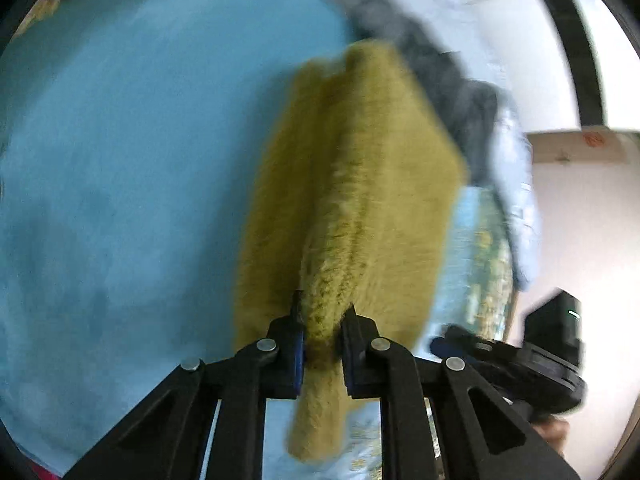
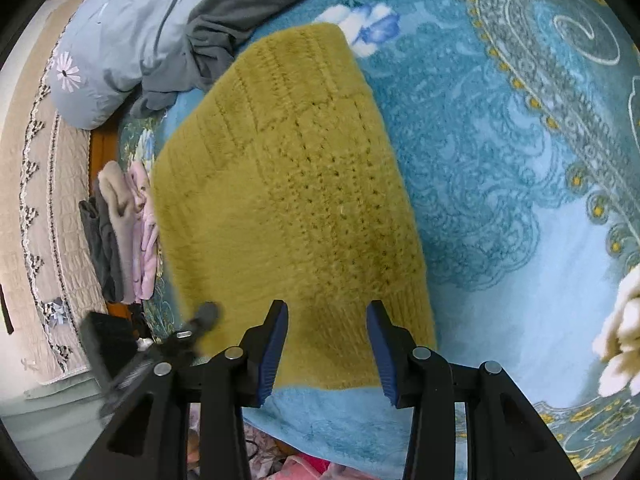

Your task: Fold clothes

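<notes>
A fuzzy olive-yellow knit sweater (image 2: pixel 288 200) lies on the blue patterned blanket (image 2: pixel 500 168) of a bed. My left gripper (image 1: pixel 322 320) is shut on a bunched edge of the sweater (image 1: pixel 360 184) and holds it lifted; this view is blurred. My right gripper (image 2: pixel 327 320) is open, its fingers over the sweater's near ribbed hem without pinching it. The left gripper also shows blurred at the lower left of the right wrist view (image 2: pixel 160 348).
A grey garment (image 2: pixel 240 4) and a pale blue pillow (image 2: pixel 112 44) lie at the far end of the bed. A stack of folded clothes (image 2: pixel 120 236) sits at the bed's left edge. A white fluffy item (image 2: pixel 620 328) lies at right. A beige quilt (image 2: pixel 36 200) lies left.
</notes>
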A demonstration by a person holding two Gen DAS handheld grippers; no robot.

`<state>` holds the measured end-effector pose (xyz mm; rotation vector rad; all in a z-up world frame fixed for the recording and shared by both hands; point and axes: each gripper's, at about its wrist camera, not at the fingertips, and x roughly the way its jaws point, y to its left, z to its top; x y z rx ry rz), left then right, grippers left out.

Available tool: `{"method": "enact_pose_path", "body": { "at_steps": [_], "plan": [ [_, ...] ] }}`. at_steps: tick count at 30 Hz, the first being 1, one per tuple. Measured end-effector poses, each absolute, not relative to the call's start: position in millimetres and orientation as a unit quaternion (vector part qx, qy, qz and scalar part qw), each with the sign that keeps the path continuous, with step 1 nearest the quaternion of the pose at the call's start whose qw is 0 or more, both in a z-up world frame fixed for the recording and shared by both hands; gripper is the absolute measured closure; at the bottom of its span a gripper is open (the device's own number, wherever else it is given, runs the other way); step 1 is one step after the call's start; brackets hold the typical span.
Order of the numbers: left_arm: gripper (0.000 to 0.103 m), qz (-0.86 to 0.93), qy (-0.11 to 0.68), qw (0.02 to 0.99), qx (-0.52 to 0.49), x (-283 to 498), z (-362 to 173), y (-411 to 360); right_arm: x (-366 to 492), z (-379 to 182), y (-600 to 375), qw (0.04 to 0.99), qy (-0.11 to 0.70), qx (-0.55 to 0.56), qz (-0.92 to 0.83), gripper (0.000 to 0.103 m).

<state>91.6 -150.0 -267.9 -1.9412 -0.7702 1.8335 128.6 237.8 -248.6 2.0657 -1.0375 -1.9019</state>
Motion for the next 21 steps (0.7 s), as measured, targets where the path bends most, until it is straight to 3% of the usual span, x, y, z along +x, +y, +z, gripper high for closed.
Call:
{"method": "enact_pose_path", "body": {
  "at_steps": [2, 4, 9, 12, 21],
  "plan": [
    [0.088, 0.638, -0.299, 0.162, -0.691, 100, -278, -184, 133, -251, 239, 0.071, -0.345, 0.687, -0.635, 0.056],
    [0.088, 0.637, -0.304, 0.157, -0.691, 98, -282, -193, 138, -254, 245, 0.055, -0.338, 0.689, -0.639, 0.039],
    [0.077, 0.662, -0.221, 0.168, -0.696, 95, -278, -189, 144, -264, 258, 0.042, -0.354, 0.682, -0.639, 0.035],
    [0.067, 0.636, -0.264, 0.152, -0.709, 93, -285, -207, 148, -273, 263, 0.049, -0.363, 0.681, -0.634, 0.029],
    [0.061, 0.632, -0.343, 0.135, -0.681, 111, -263, -275, 179, -312, 264, 0.081, -0.408, 0.664, -0.621, 0.025]
  ]
}}
